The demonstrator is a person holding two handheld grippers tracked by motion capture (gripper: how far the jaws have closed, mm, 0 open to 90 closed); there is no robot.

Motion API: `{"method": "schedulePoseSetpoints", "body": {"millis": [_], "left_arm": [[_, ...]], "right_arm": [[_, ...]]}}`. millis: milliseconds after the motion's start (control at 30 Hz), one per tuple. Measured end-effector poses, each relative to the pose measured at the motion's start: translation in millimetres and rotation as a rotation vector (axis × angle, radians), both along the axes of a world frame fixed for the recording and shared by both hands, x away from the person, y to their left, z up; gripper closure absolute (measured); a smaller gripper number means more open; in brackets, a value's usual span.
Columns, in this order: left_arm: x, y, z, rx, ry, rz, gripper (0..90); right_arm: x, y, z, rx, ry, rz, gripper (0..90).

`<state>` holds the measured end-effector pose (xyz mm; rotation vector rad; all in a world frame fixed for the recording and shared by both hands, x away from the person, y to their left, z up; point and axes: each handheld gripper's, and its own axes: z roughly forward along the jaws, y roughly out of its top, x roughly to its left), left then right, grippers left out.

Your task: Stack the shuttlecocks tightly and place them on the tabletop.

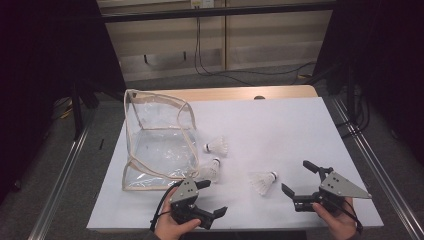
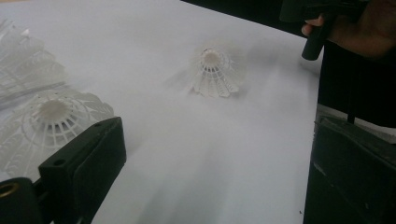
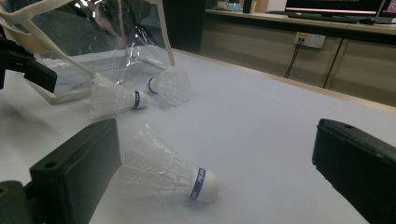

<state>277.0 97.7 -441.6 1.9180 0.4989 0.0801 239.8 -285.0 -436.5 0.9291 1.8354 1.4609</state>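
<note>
Lying just left of the spread-jawed right claw (image 1: pixel 299 181), the shuttlecock (image 1: pixel 263 181) touches neither jaw.

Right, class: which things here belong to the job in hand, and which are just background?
Job: three white plastic shuttlecocks; clear plastic zip bag; left claw; right claw.

Background: white table; black wall cables.

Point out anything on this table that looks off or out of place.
Nothing is damaged or spilled. Three shuttlecocks lie on their sides on the white sheet, outside the clear bag: two by its open side, one apart, nearer the right claw. The bag stands a bit slumped. Both claws are open, holding nothing.
</note>
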Motion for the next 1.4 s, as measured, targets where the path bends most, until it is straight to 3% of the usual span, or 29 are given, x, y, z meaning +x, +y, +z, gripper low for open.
{"method": "schedulePoseSetpoints", "body": {"millis": [100, 200, 400, 533, 867, 967, 1067, 1233, 1400], "left_arm": [[-0.4, -1.9, -0.2, 0.002, 0.001, 0.008, 3.5], [-1.5, -4.4, -0.3, 0.001, 0.002, -0.016, 6.3], [-2.6, -12.4, 2.3, 0.01, -0.037, -0.018, 7.4], [-0.8, -19.9, 1.3, 0.039, -0.039, -0.008, 7.4], [6.3, -36.0, -3.7, 0.083, -0.024, 0.067, 8.0], [8.0, -40.2, -6.6, 0.114, -0.026, 0.078, 8.0], [9.4, -43.6, -7.8, 0.111, -0.015, 0.073, 8.0], [14.0, -45.3, -10.2, 0.113, 0.004, 0.121, 8.3], [16.9, -47.2, -10.0, 0.146, 0.004, 0.144, 10.3]], "right_arm": [[0.1, 0.3, 0.0, 0.0, -0.001, 0.002, 0.5], [0.0, 0.5, 0.0, -0.001, -0.001, 0.003, 0.4], [-0.1, 0.3, 0.0, 0.0, -0.001, 0.002, 0.5], [0.0, 0.4, 0.1, -0.001, -0.002, 0.004, 0.5], [-0.4, -0.3, 0.4, 0.003, -0.003, -0.001, 0.4], [-0.2, -0.3, 0.3, 0.004, -0.003, 0.002, 0.4], [-0.2, -0.2, 0.3, 0.005, -0.003, 0.003, 0.4], [-0.4, -0.4, 0.4, 0.012, -0.004, 0.008, 0.4], [-0.3, -0.6, 0.3, 0.014, -0.004, 0.005, 0.5]]}}
